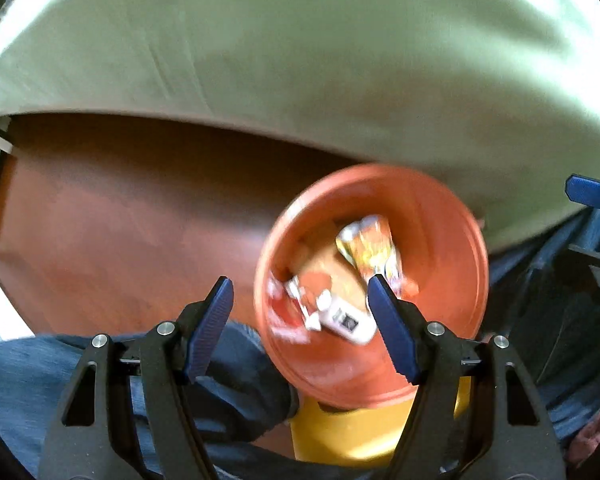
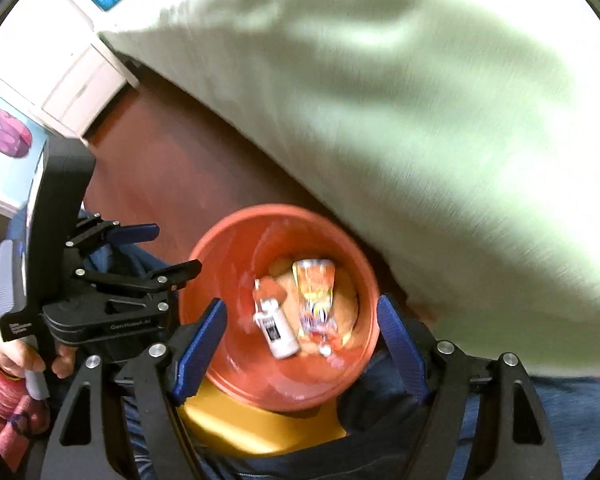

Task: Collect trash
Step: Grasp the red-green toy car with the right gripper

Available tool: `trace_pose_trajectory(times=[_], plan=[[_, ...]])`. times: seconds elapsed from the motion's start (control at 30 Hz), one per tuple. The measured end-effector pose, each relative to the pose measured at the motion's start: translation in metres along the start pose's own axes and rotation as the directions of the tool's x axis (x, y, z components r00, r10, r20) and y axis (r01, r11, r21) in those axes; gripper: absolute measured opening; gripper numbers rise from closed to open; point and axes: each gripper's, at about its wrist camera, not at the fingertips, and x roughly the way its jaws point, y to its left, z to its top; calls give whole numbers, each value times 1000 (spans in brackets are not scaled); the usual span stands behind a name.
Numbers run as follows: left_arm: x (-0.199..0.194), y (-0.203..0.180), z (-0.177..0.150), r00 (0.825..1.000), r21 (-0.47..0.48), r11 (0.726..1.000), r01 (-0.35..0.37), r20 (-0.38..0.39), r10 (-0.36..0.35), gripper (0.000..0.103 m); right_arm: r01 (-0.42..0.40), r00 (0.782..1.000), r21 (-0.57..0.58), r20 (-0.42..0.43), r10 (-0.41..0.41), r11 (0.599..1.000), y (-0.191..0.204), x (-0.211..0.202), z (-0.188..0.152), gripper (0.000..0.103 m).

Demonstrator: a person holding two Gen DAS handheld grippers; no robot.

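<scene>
An orange bin [image 1: 440, 240] with a yellow body [image 1: 340, 432] stands on the brown floor, right below both grippers. Inside it lie an orange snack wrapper [image 1: 374, 248], a small white bottle [image 1: 346, 320] and a red and white wrapper [image 1: 296, 308]. My left gripper [image 1: 300, 328] hangs open over the bin's near left side, with nothing between its blue pads. In the right wrist view, the right gripper [image 2: 300, 352] is open above the bin [image 2: 220, 248], also holding nothing. The wrapper [image 2: 314, 292] and bottle [image 2: 276, 332] rest at the bottom. The left gripper [image 2: 168, 252] shows beside the bin's left rim.
A pale green bedsheet [image 1: 300, 60] fills the far side and overhangs the floor [image 1: 120, 220] close behind the bin. A white cabinet [image 2: 84, 84] stands at the far left. The person's jeans [image 1: 40, 380] and a hand [image 2: 4, 352] in a red sleeve are near the bin.
</scene>
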Motion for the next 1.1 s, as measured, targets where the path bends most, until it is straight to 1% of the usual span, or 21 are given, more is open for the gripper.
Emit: trace_pose_trajectory(times=[0.07, 0.13, 0.2, 0.27, 0.33, 0.37, 0.43, 0.53, 0.57, 0.6, 0.67, 0.73, 0.83, 0.87, 0.9, 0.93, 0.97, 1.03, 1.07, 1.1], plan=[[-22, 4, 8, 996, -8, 1000, -23, 85, 24, 68, -4, 998, -8, 64, 5, 1000, 1, -21, 10, 76], [-39, 7, 15, 989, -17, 1000, -25, 142, 28, 68, -4, 992, -23, 122, 7, 1000, 2, -39, 20, 76], [-58, 11, 24, 979, -28, 999, -24, 203, 29, 68, 16, 979, -37, 206, -8, 999, 2, -61, 33, 77], [-75, 12, 35, 965, -32, 999, -28, 259, 35, 68, 42, 959, -33, 283, -31, 999, 0, -77, 48, 79], [-91, 13, 48, 948, -36, 998, -50, 313, 58, 68, 58, 933, -16, 356, -49, 998, -4, -90, 67, 79], [-99, 14, 55, 941, -41, 998, -55, 333, 65, 68, 66, 923, -10, 381, -57, 998, -5, -94, 75, 79], [-110, 16, 66, 929, -51, 997, -49, 365, 65, 68, 104, 887, 6, 451, -95, 995, -8, -101, 98, 79], [-126, 18, 83, 911, -60, 997, -57, 406, 76, 69, 159, 853, 4, 502, -139, 987, -9, -102, 136, 79], [-129, 17, 87, 906, -60, 997, -58, 417, 78, 69, 176, 850, -3, 504, -150, 984, -9, -99, 146, 79], [-133, 17, 94, 900, -59, 996, -63, 427, 83, 69, 194, 850, -11, 500, -163, 981, -9, -94, 162, 79], [-141, 17, 103, 891, -62, 995, -73, 444, 93, 69, 209, 858, -21, 484, -173, 978, -13, -84, 189, 79], [-150, 17, 111, 878, -67, 995, -78, 468, 100, 69, 205, 880, -31, 443, -171, 978, -16, -68, 214, 79], [-163, 21, 124, 866, -76, 995, -68, 491, 97, 69, 243, 899, -50, 388, -205, 969, -21, -43, 237, 79], [-167, 22, 130, 861, -81, 994, -68, 498, 100, 69, 260, 902, -56, 370, -222, 964, -19, -36, 241, 79], [-169, 22, 128, 859, -84, 994, -68, 502, 101, 69, 288, 903, -58, 350, -251, 956, -20, -28, 247, 79], [-172, 23, 133, 856, -85, 994, -67, 507, 100, 69, 297, 906, -65, 333, -260, 953, -22, -21, 249, 75], [-173, 26, 136, 855, -85, 994, -66, 510, 100, 69, 294, 919, -75, 295, -260, 953, -25, -11, 254, 63], [-175, 27, 142, 850, -87, 994, -69, 516, 104, 69, 265, 930, -59, 280, -239, 963, -29, -6, 253, 51], [-176, 28, 145, 849, -88, 994, -68, 519, 104, 69, 258, 931, -57, 283, -233, 964, -30, -6, 253, 40], [-177, 29, 147, 847, -91, 994, -65, 521, 103, 69, 256, 929, -54, 289, -231, 965, -29, -8, 251, 40]])
